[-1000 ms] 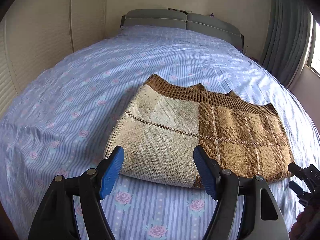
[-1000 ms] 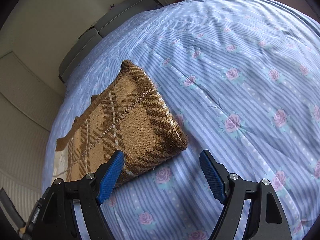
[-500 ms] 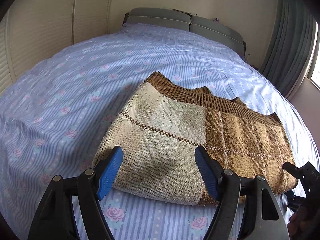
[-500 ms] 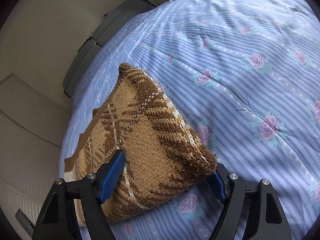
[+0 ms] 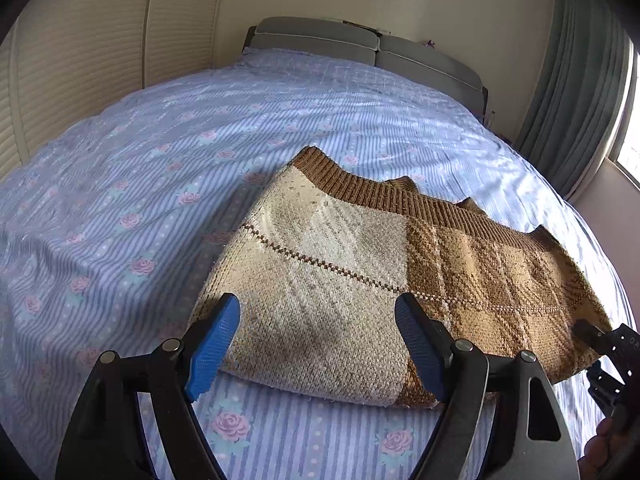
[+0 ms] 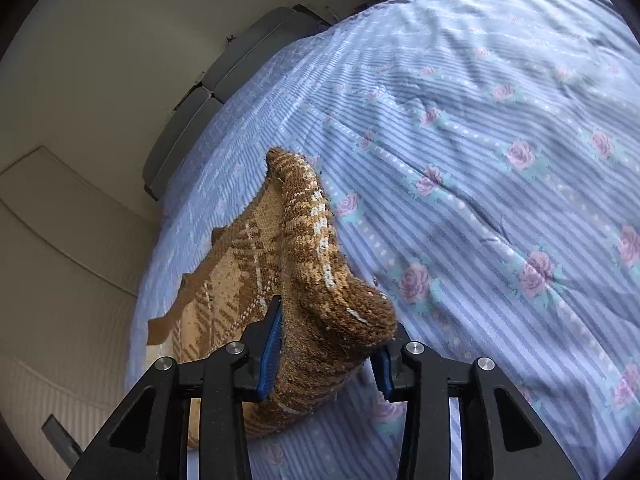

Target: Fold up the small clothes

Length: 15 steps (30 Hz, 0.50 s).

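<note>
- I see a folded knit sweater (image 5: 360,280), cream on one half and brown plaid on the other, lying on a bed (image 5: 160,160) covered by a blue striped sheet with pink roses.
- My left tongs (image 5: 318,346) are spread wide, their blue pads on either side of the sweater's near cream edge, gripping nothing. I cannot tell whether the pads touch the knit or hover just over it.
- My right tongs (image 6: 326,348) are clamped on the brown plaid end of the sweater (image 6: 316,280), which bunches up between the blue pads and rises off the sheet.
- From the right wrist view, the rest of the garment trails away to the left, down onto the bed (image 6: 500,160).
- In the left wrist view, the right tongs show at the far right edge, at the sweater's plaid corner.
- A grey headboard (image 5: 360,46) stands at the far end of the bed, with a teal curtain (image 5: 576,80) beside a window on the right.
</note>
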Motion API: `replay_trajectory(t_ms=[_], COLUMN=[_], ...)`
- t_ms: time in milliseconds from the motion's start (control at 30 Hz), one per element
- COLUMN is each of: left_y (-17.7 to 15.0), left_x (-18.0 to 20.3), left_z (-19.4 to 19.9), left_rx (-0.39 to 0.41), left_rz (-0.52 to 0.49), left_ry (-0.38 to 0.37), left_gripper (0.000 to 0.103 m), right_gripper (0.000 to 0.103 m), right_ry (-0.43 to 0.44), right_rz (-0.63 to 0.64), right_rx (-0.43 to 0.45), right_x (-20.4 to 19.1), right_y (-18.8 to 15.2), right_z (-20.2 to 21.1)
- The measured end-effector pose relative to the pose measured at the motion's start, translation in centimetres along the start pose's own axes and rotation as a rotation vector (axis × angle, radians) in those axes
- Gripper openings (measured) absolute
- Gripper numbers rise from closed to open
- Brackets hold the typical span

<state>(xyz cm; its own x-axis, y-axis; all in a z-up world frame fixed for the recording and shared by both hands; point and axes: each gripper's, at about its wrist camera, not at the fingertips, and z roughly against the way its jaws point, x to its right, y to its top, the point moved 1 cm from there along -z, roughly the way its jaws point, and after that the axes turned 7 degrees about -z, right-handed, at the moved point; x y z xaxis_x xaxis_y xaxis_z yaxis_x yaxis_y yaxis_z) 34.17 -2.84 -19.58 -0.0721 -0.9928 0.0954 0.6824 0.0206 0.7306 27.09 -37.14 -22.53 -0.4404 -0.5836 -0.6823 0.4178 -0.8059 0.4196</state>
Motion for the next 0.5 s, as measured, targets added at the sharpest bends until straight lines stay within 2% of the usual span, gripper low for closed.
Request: replay_trajectory(t_ms=[100,300,500], left_y=[0.3,1.4,2.6], left_x=[-0.6,-3.1,-6.6], left_z=[0.6,2.4,4.5], left_rx=[0.004,0.029,0.043], left_rz=[0.014,0.061,0.101], left_ry=[0.007,0.03,0.069], left_gripper=[0.08,0.08,0.08], right_gripper=[0.028,0.025,0.023], right_ry=[-0.031,-0.089,-0.109], right_rz=[0.098,0.33,0.487], right_rx=[0.05,0.144,0.205], right_x=[-2.5,-8.4,-14.2], right_y=[0.1,-1.0,-2.8], right_z=[1.4,3.1,3.2])
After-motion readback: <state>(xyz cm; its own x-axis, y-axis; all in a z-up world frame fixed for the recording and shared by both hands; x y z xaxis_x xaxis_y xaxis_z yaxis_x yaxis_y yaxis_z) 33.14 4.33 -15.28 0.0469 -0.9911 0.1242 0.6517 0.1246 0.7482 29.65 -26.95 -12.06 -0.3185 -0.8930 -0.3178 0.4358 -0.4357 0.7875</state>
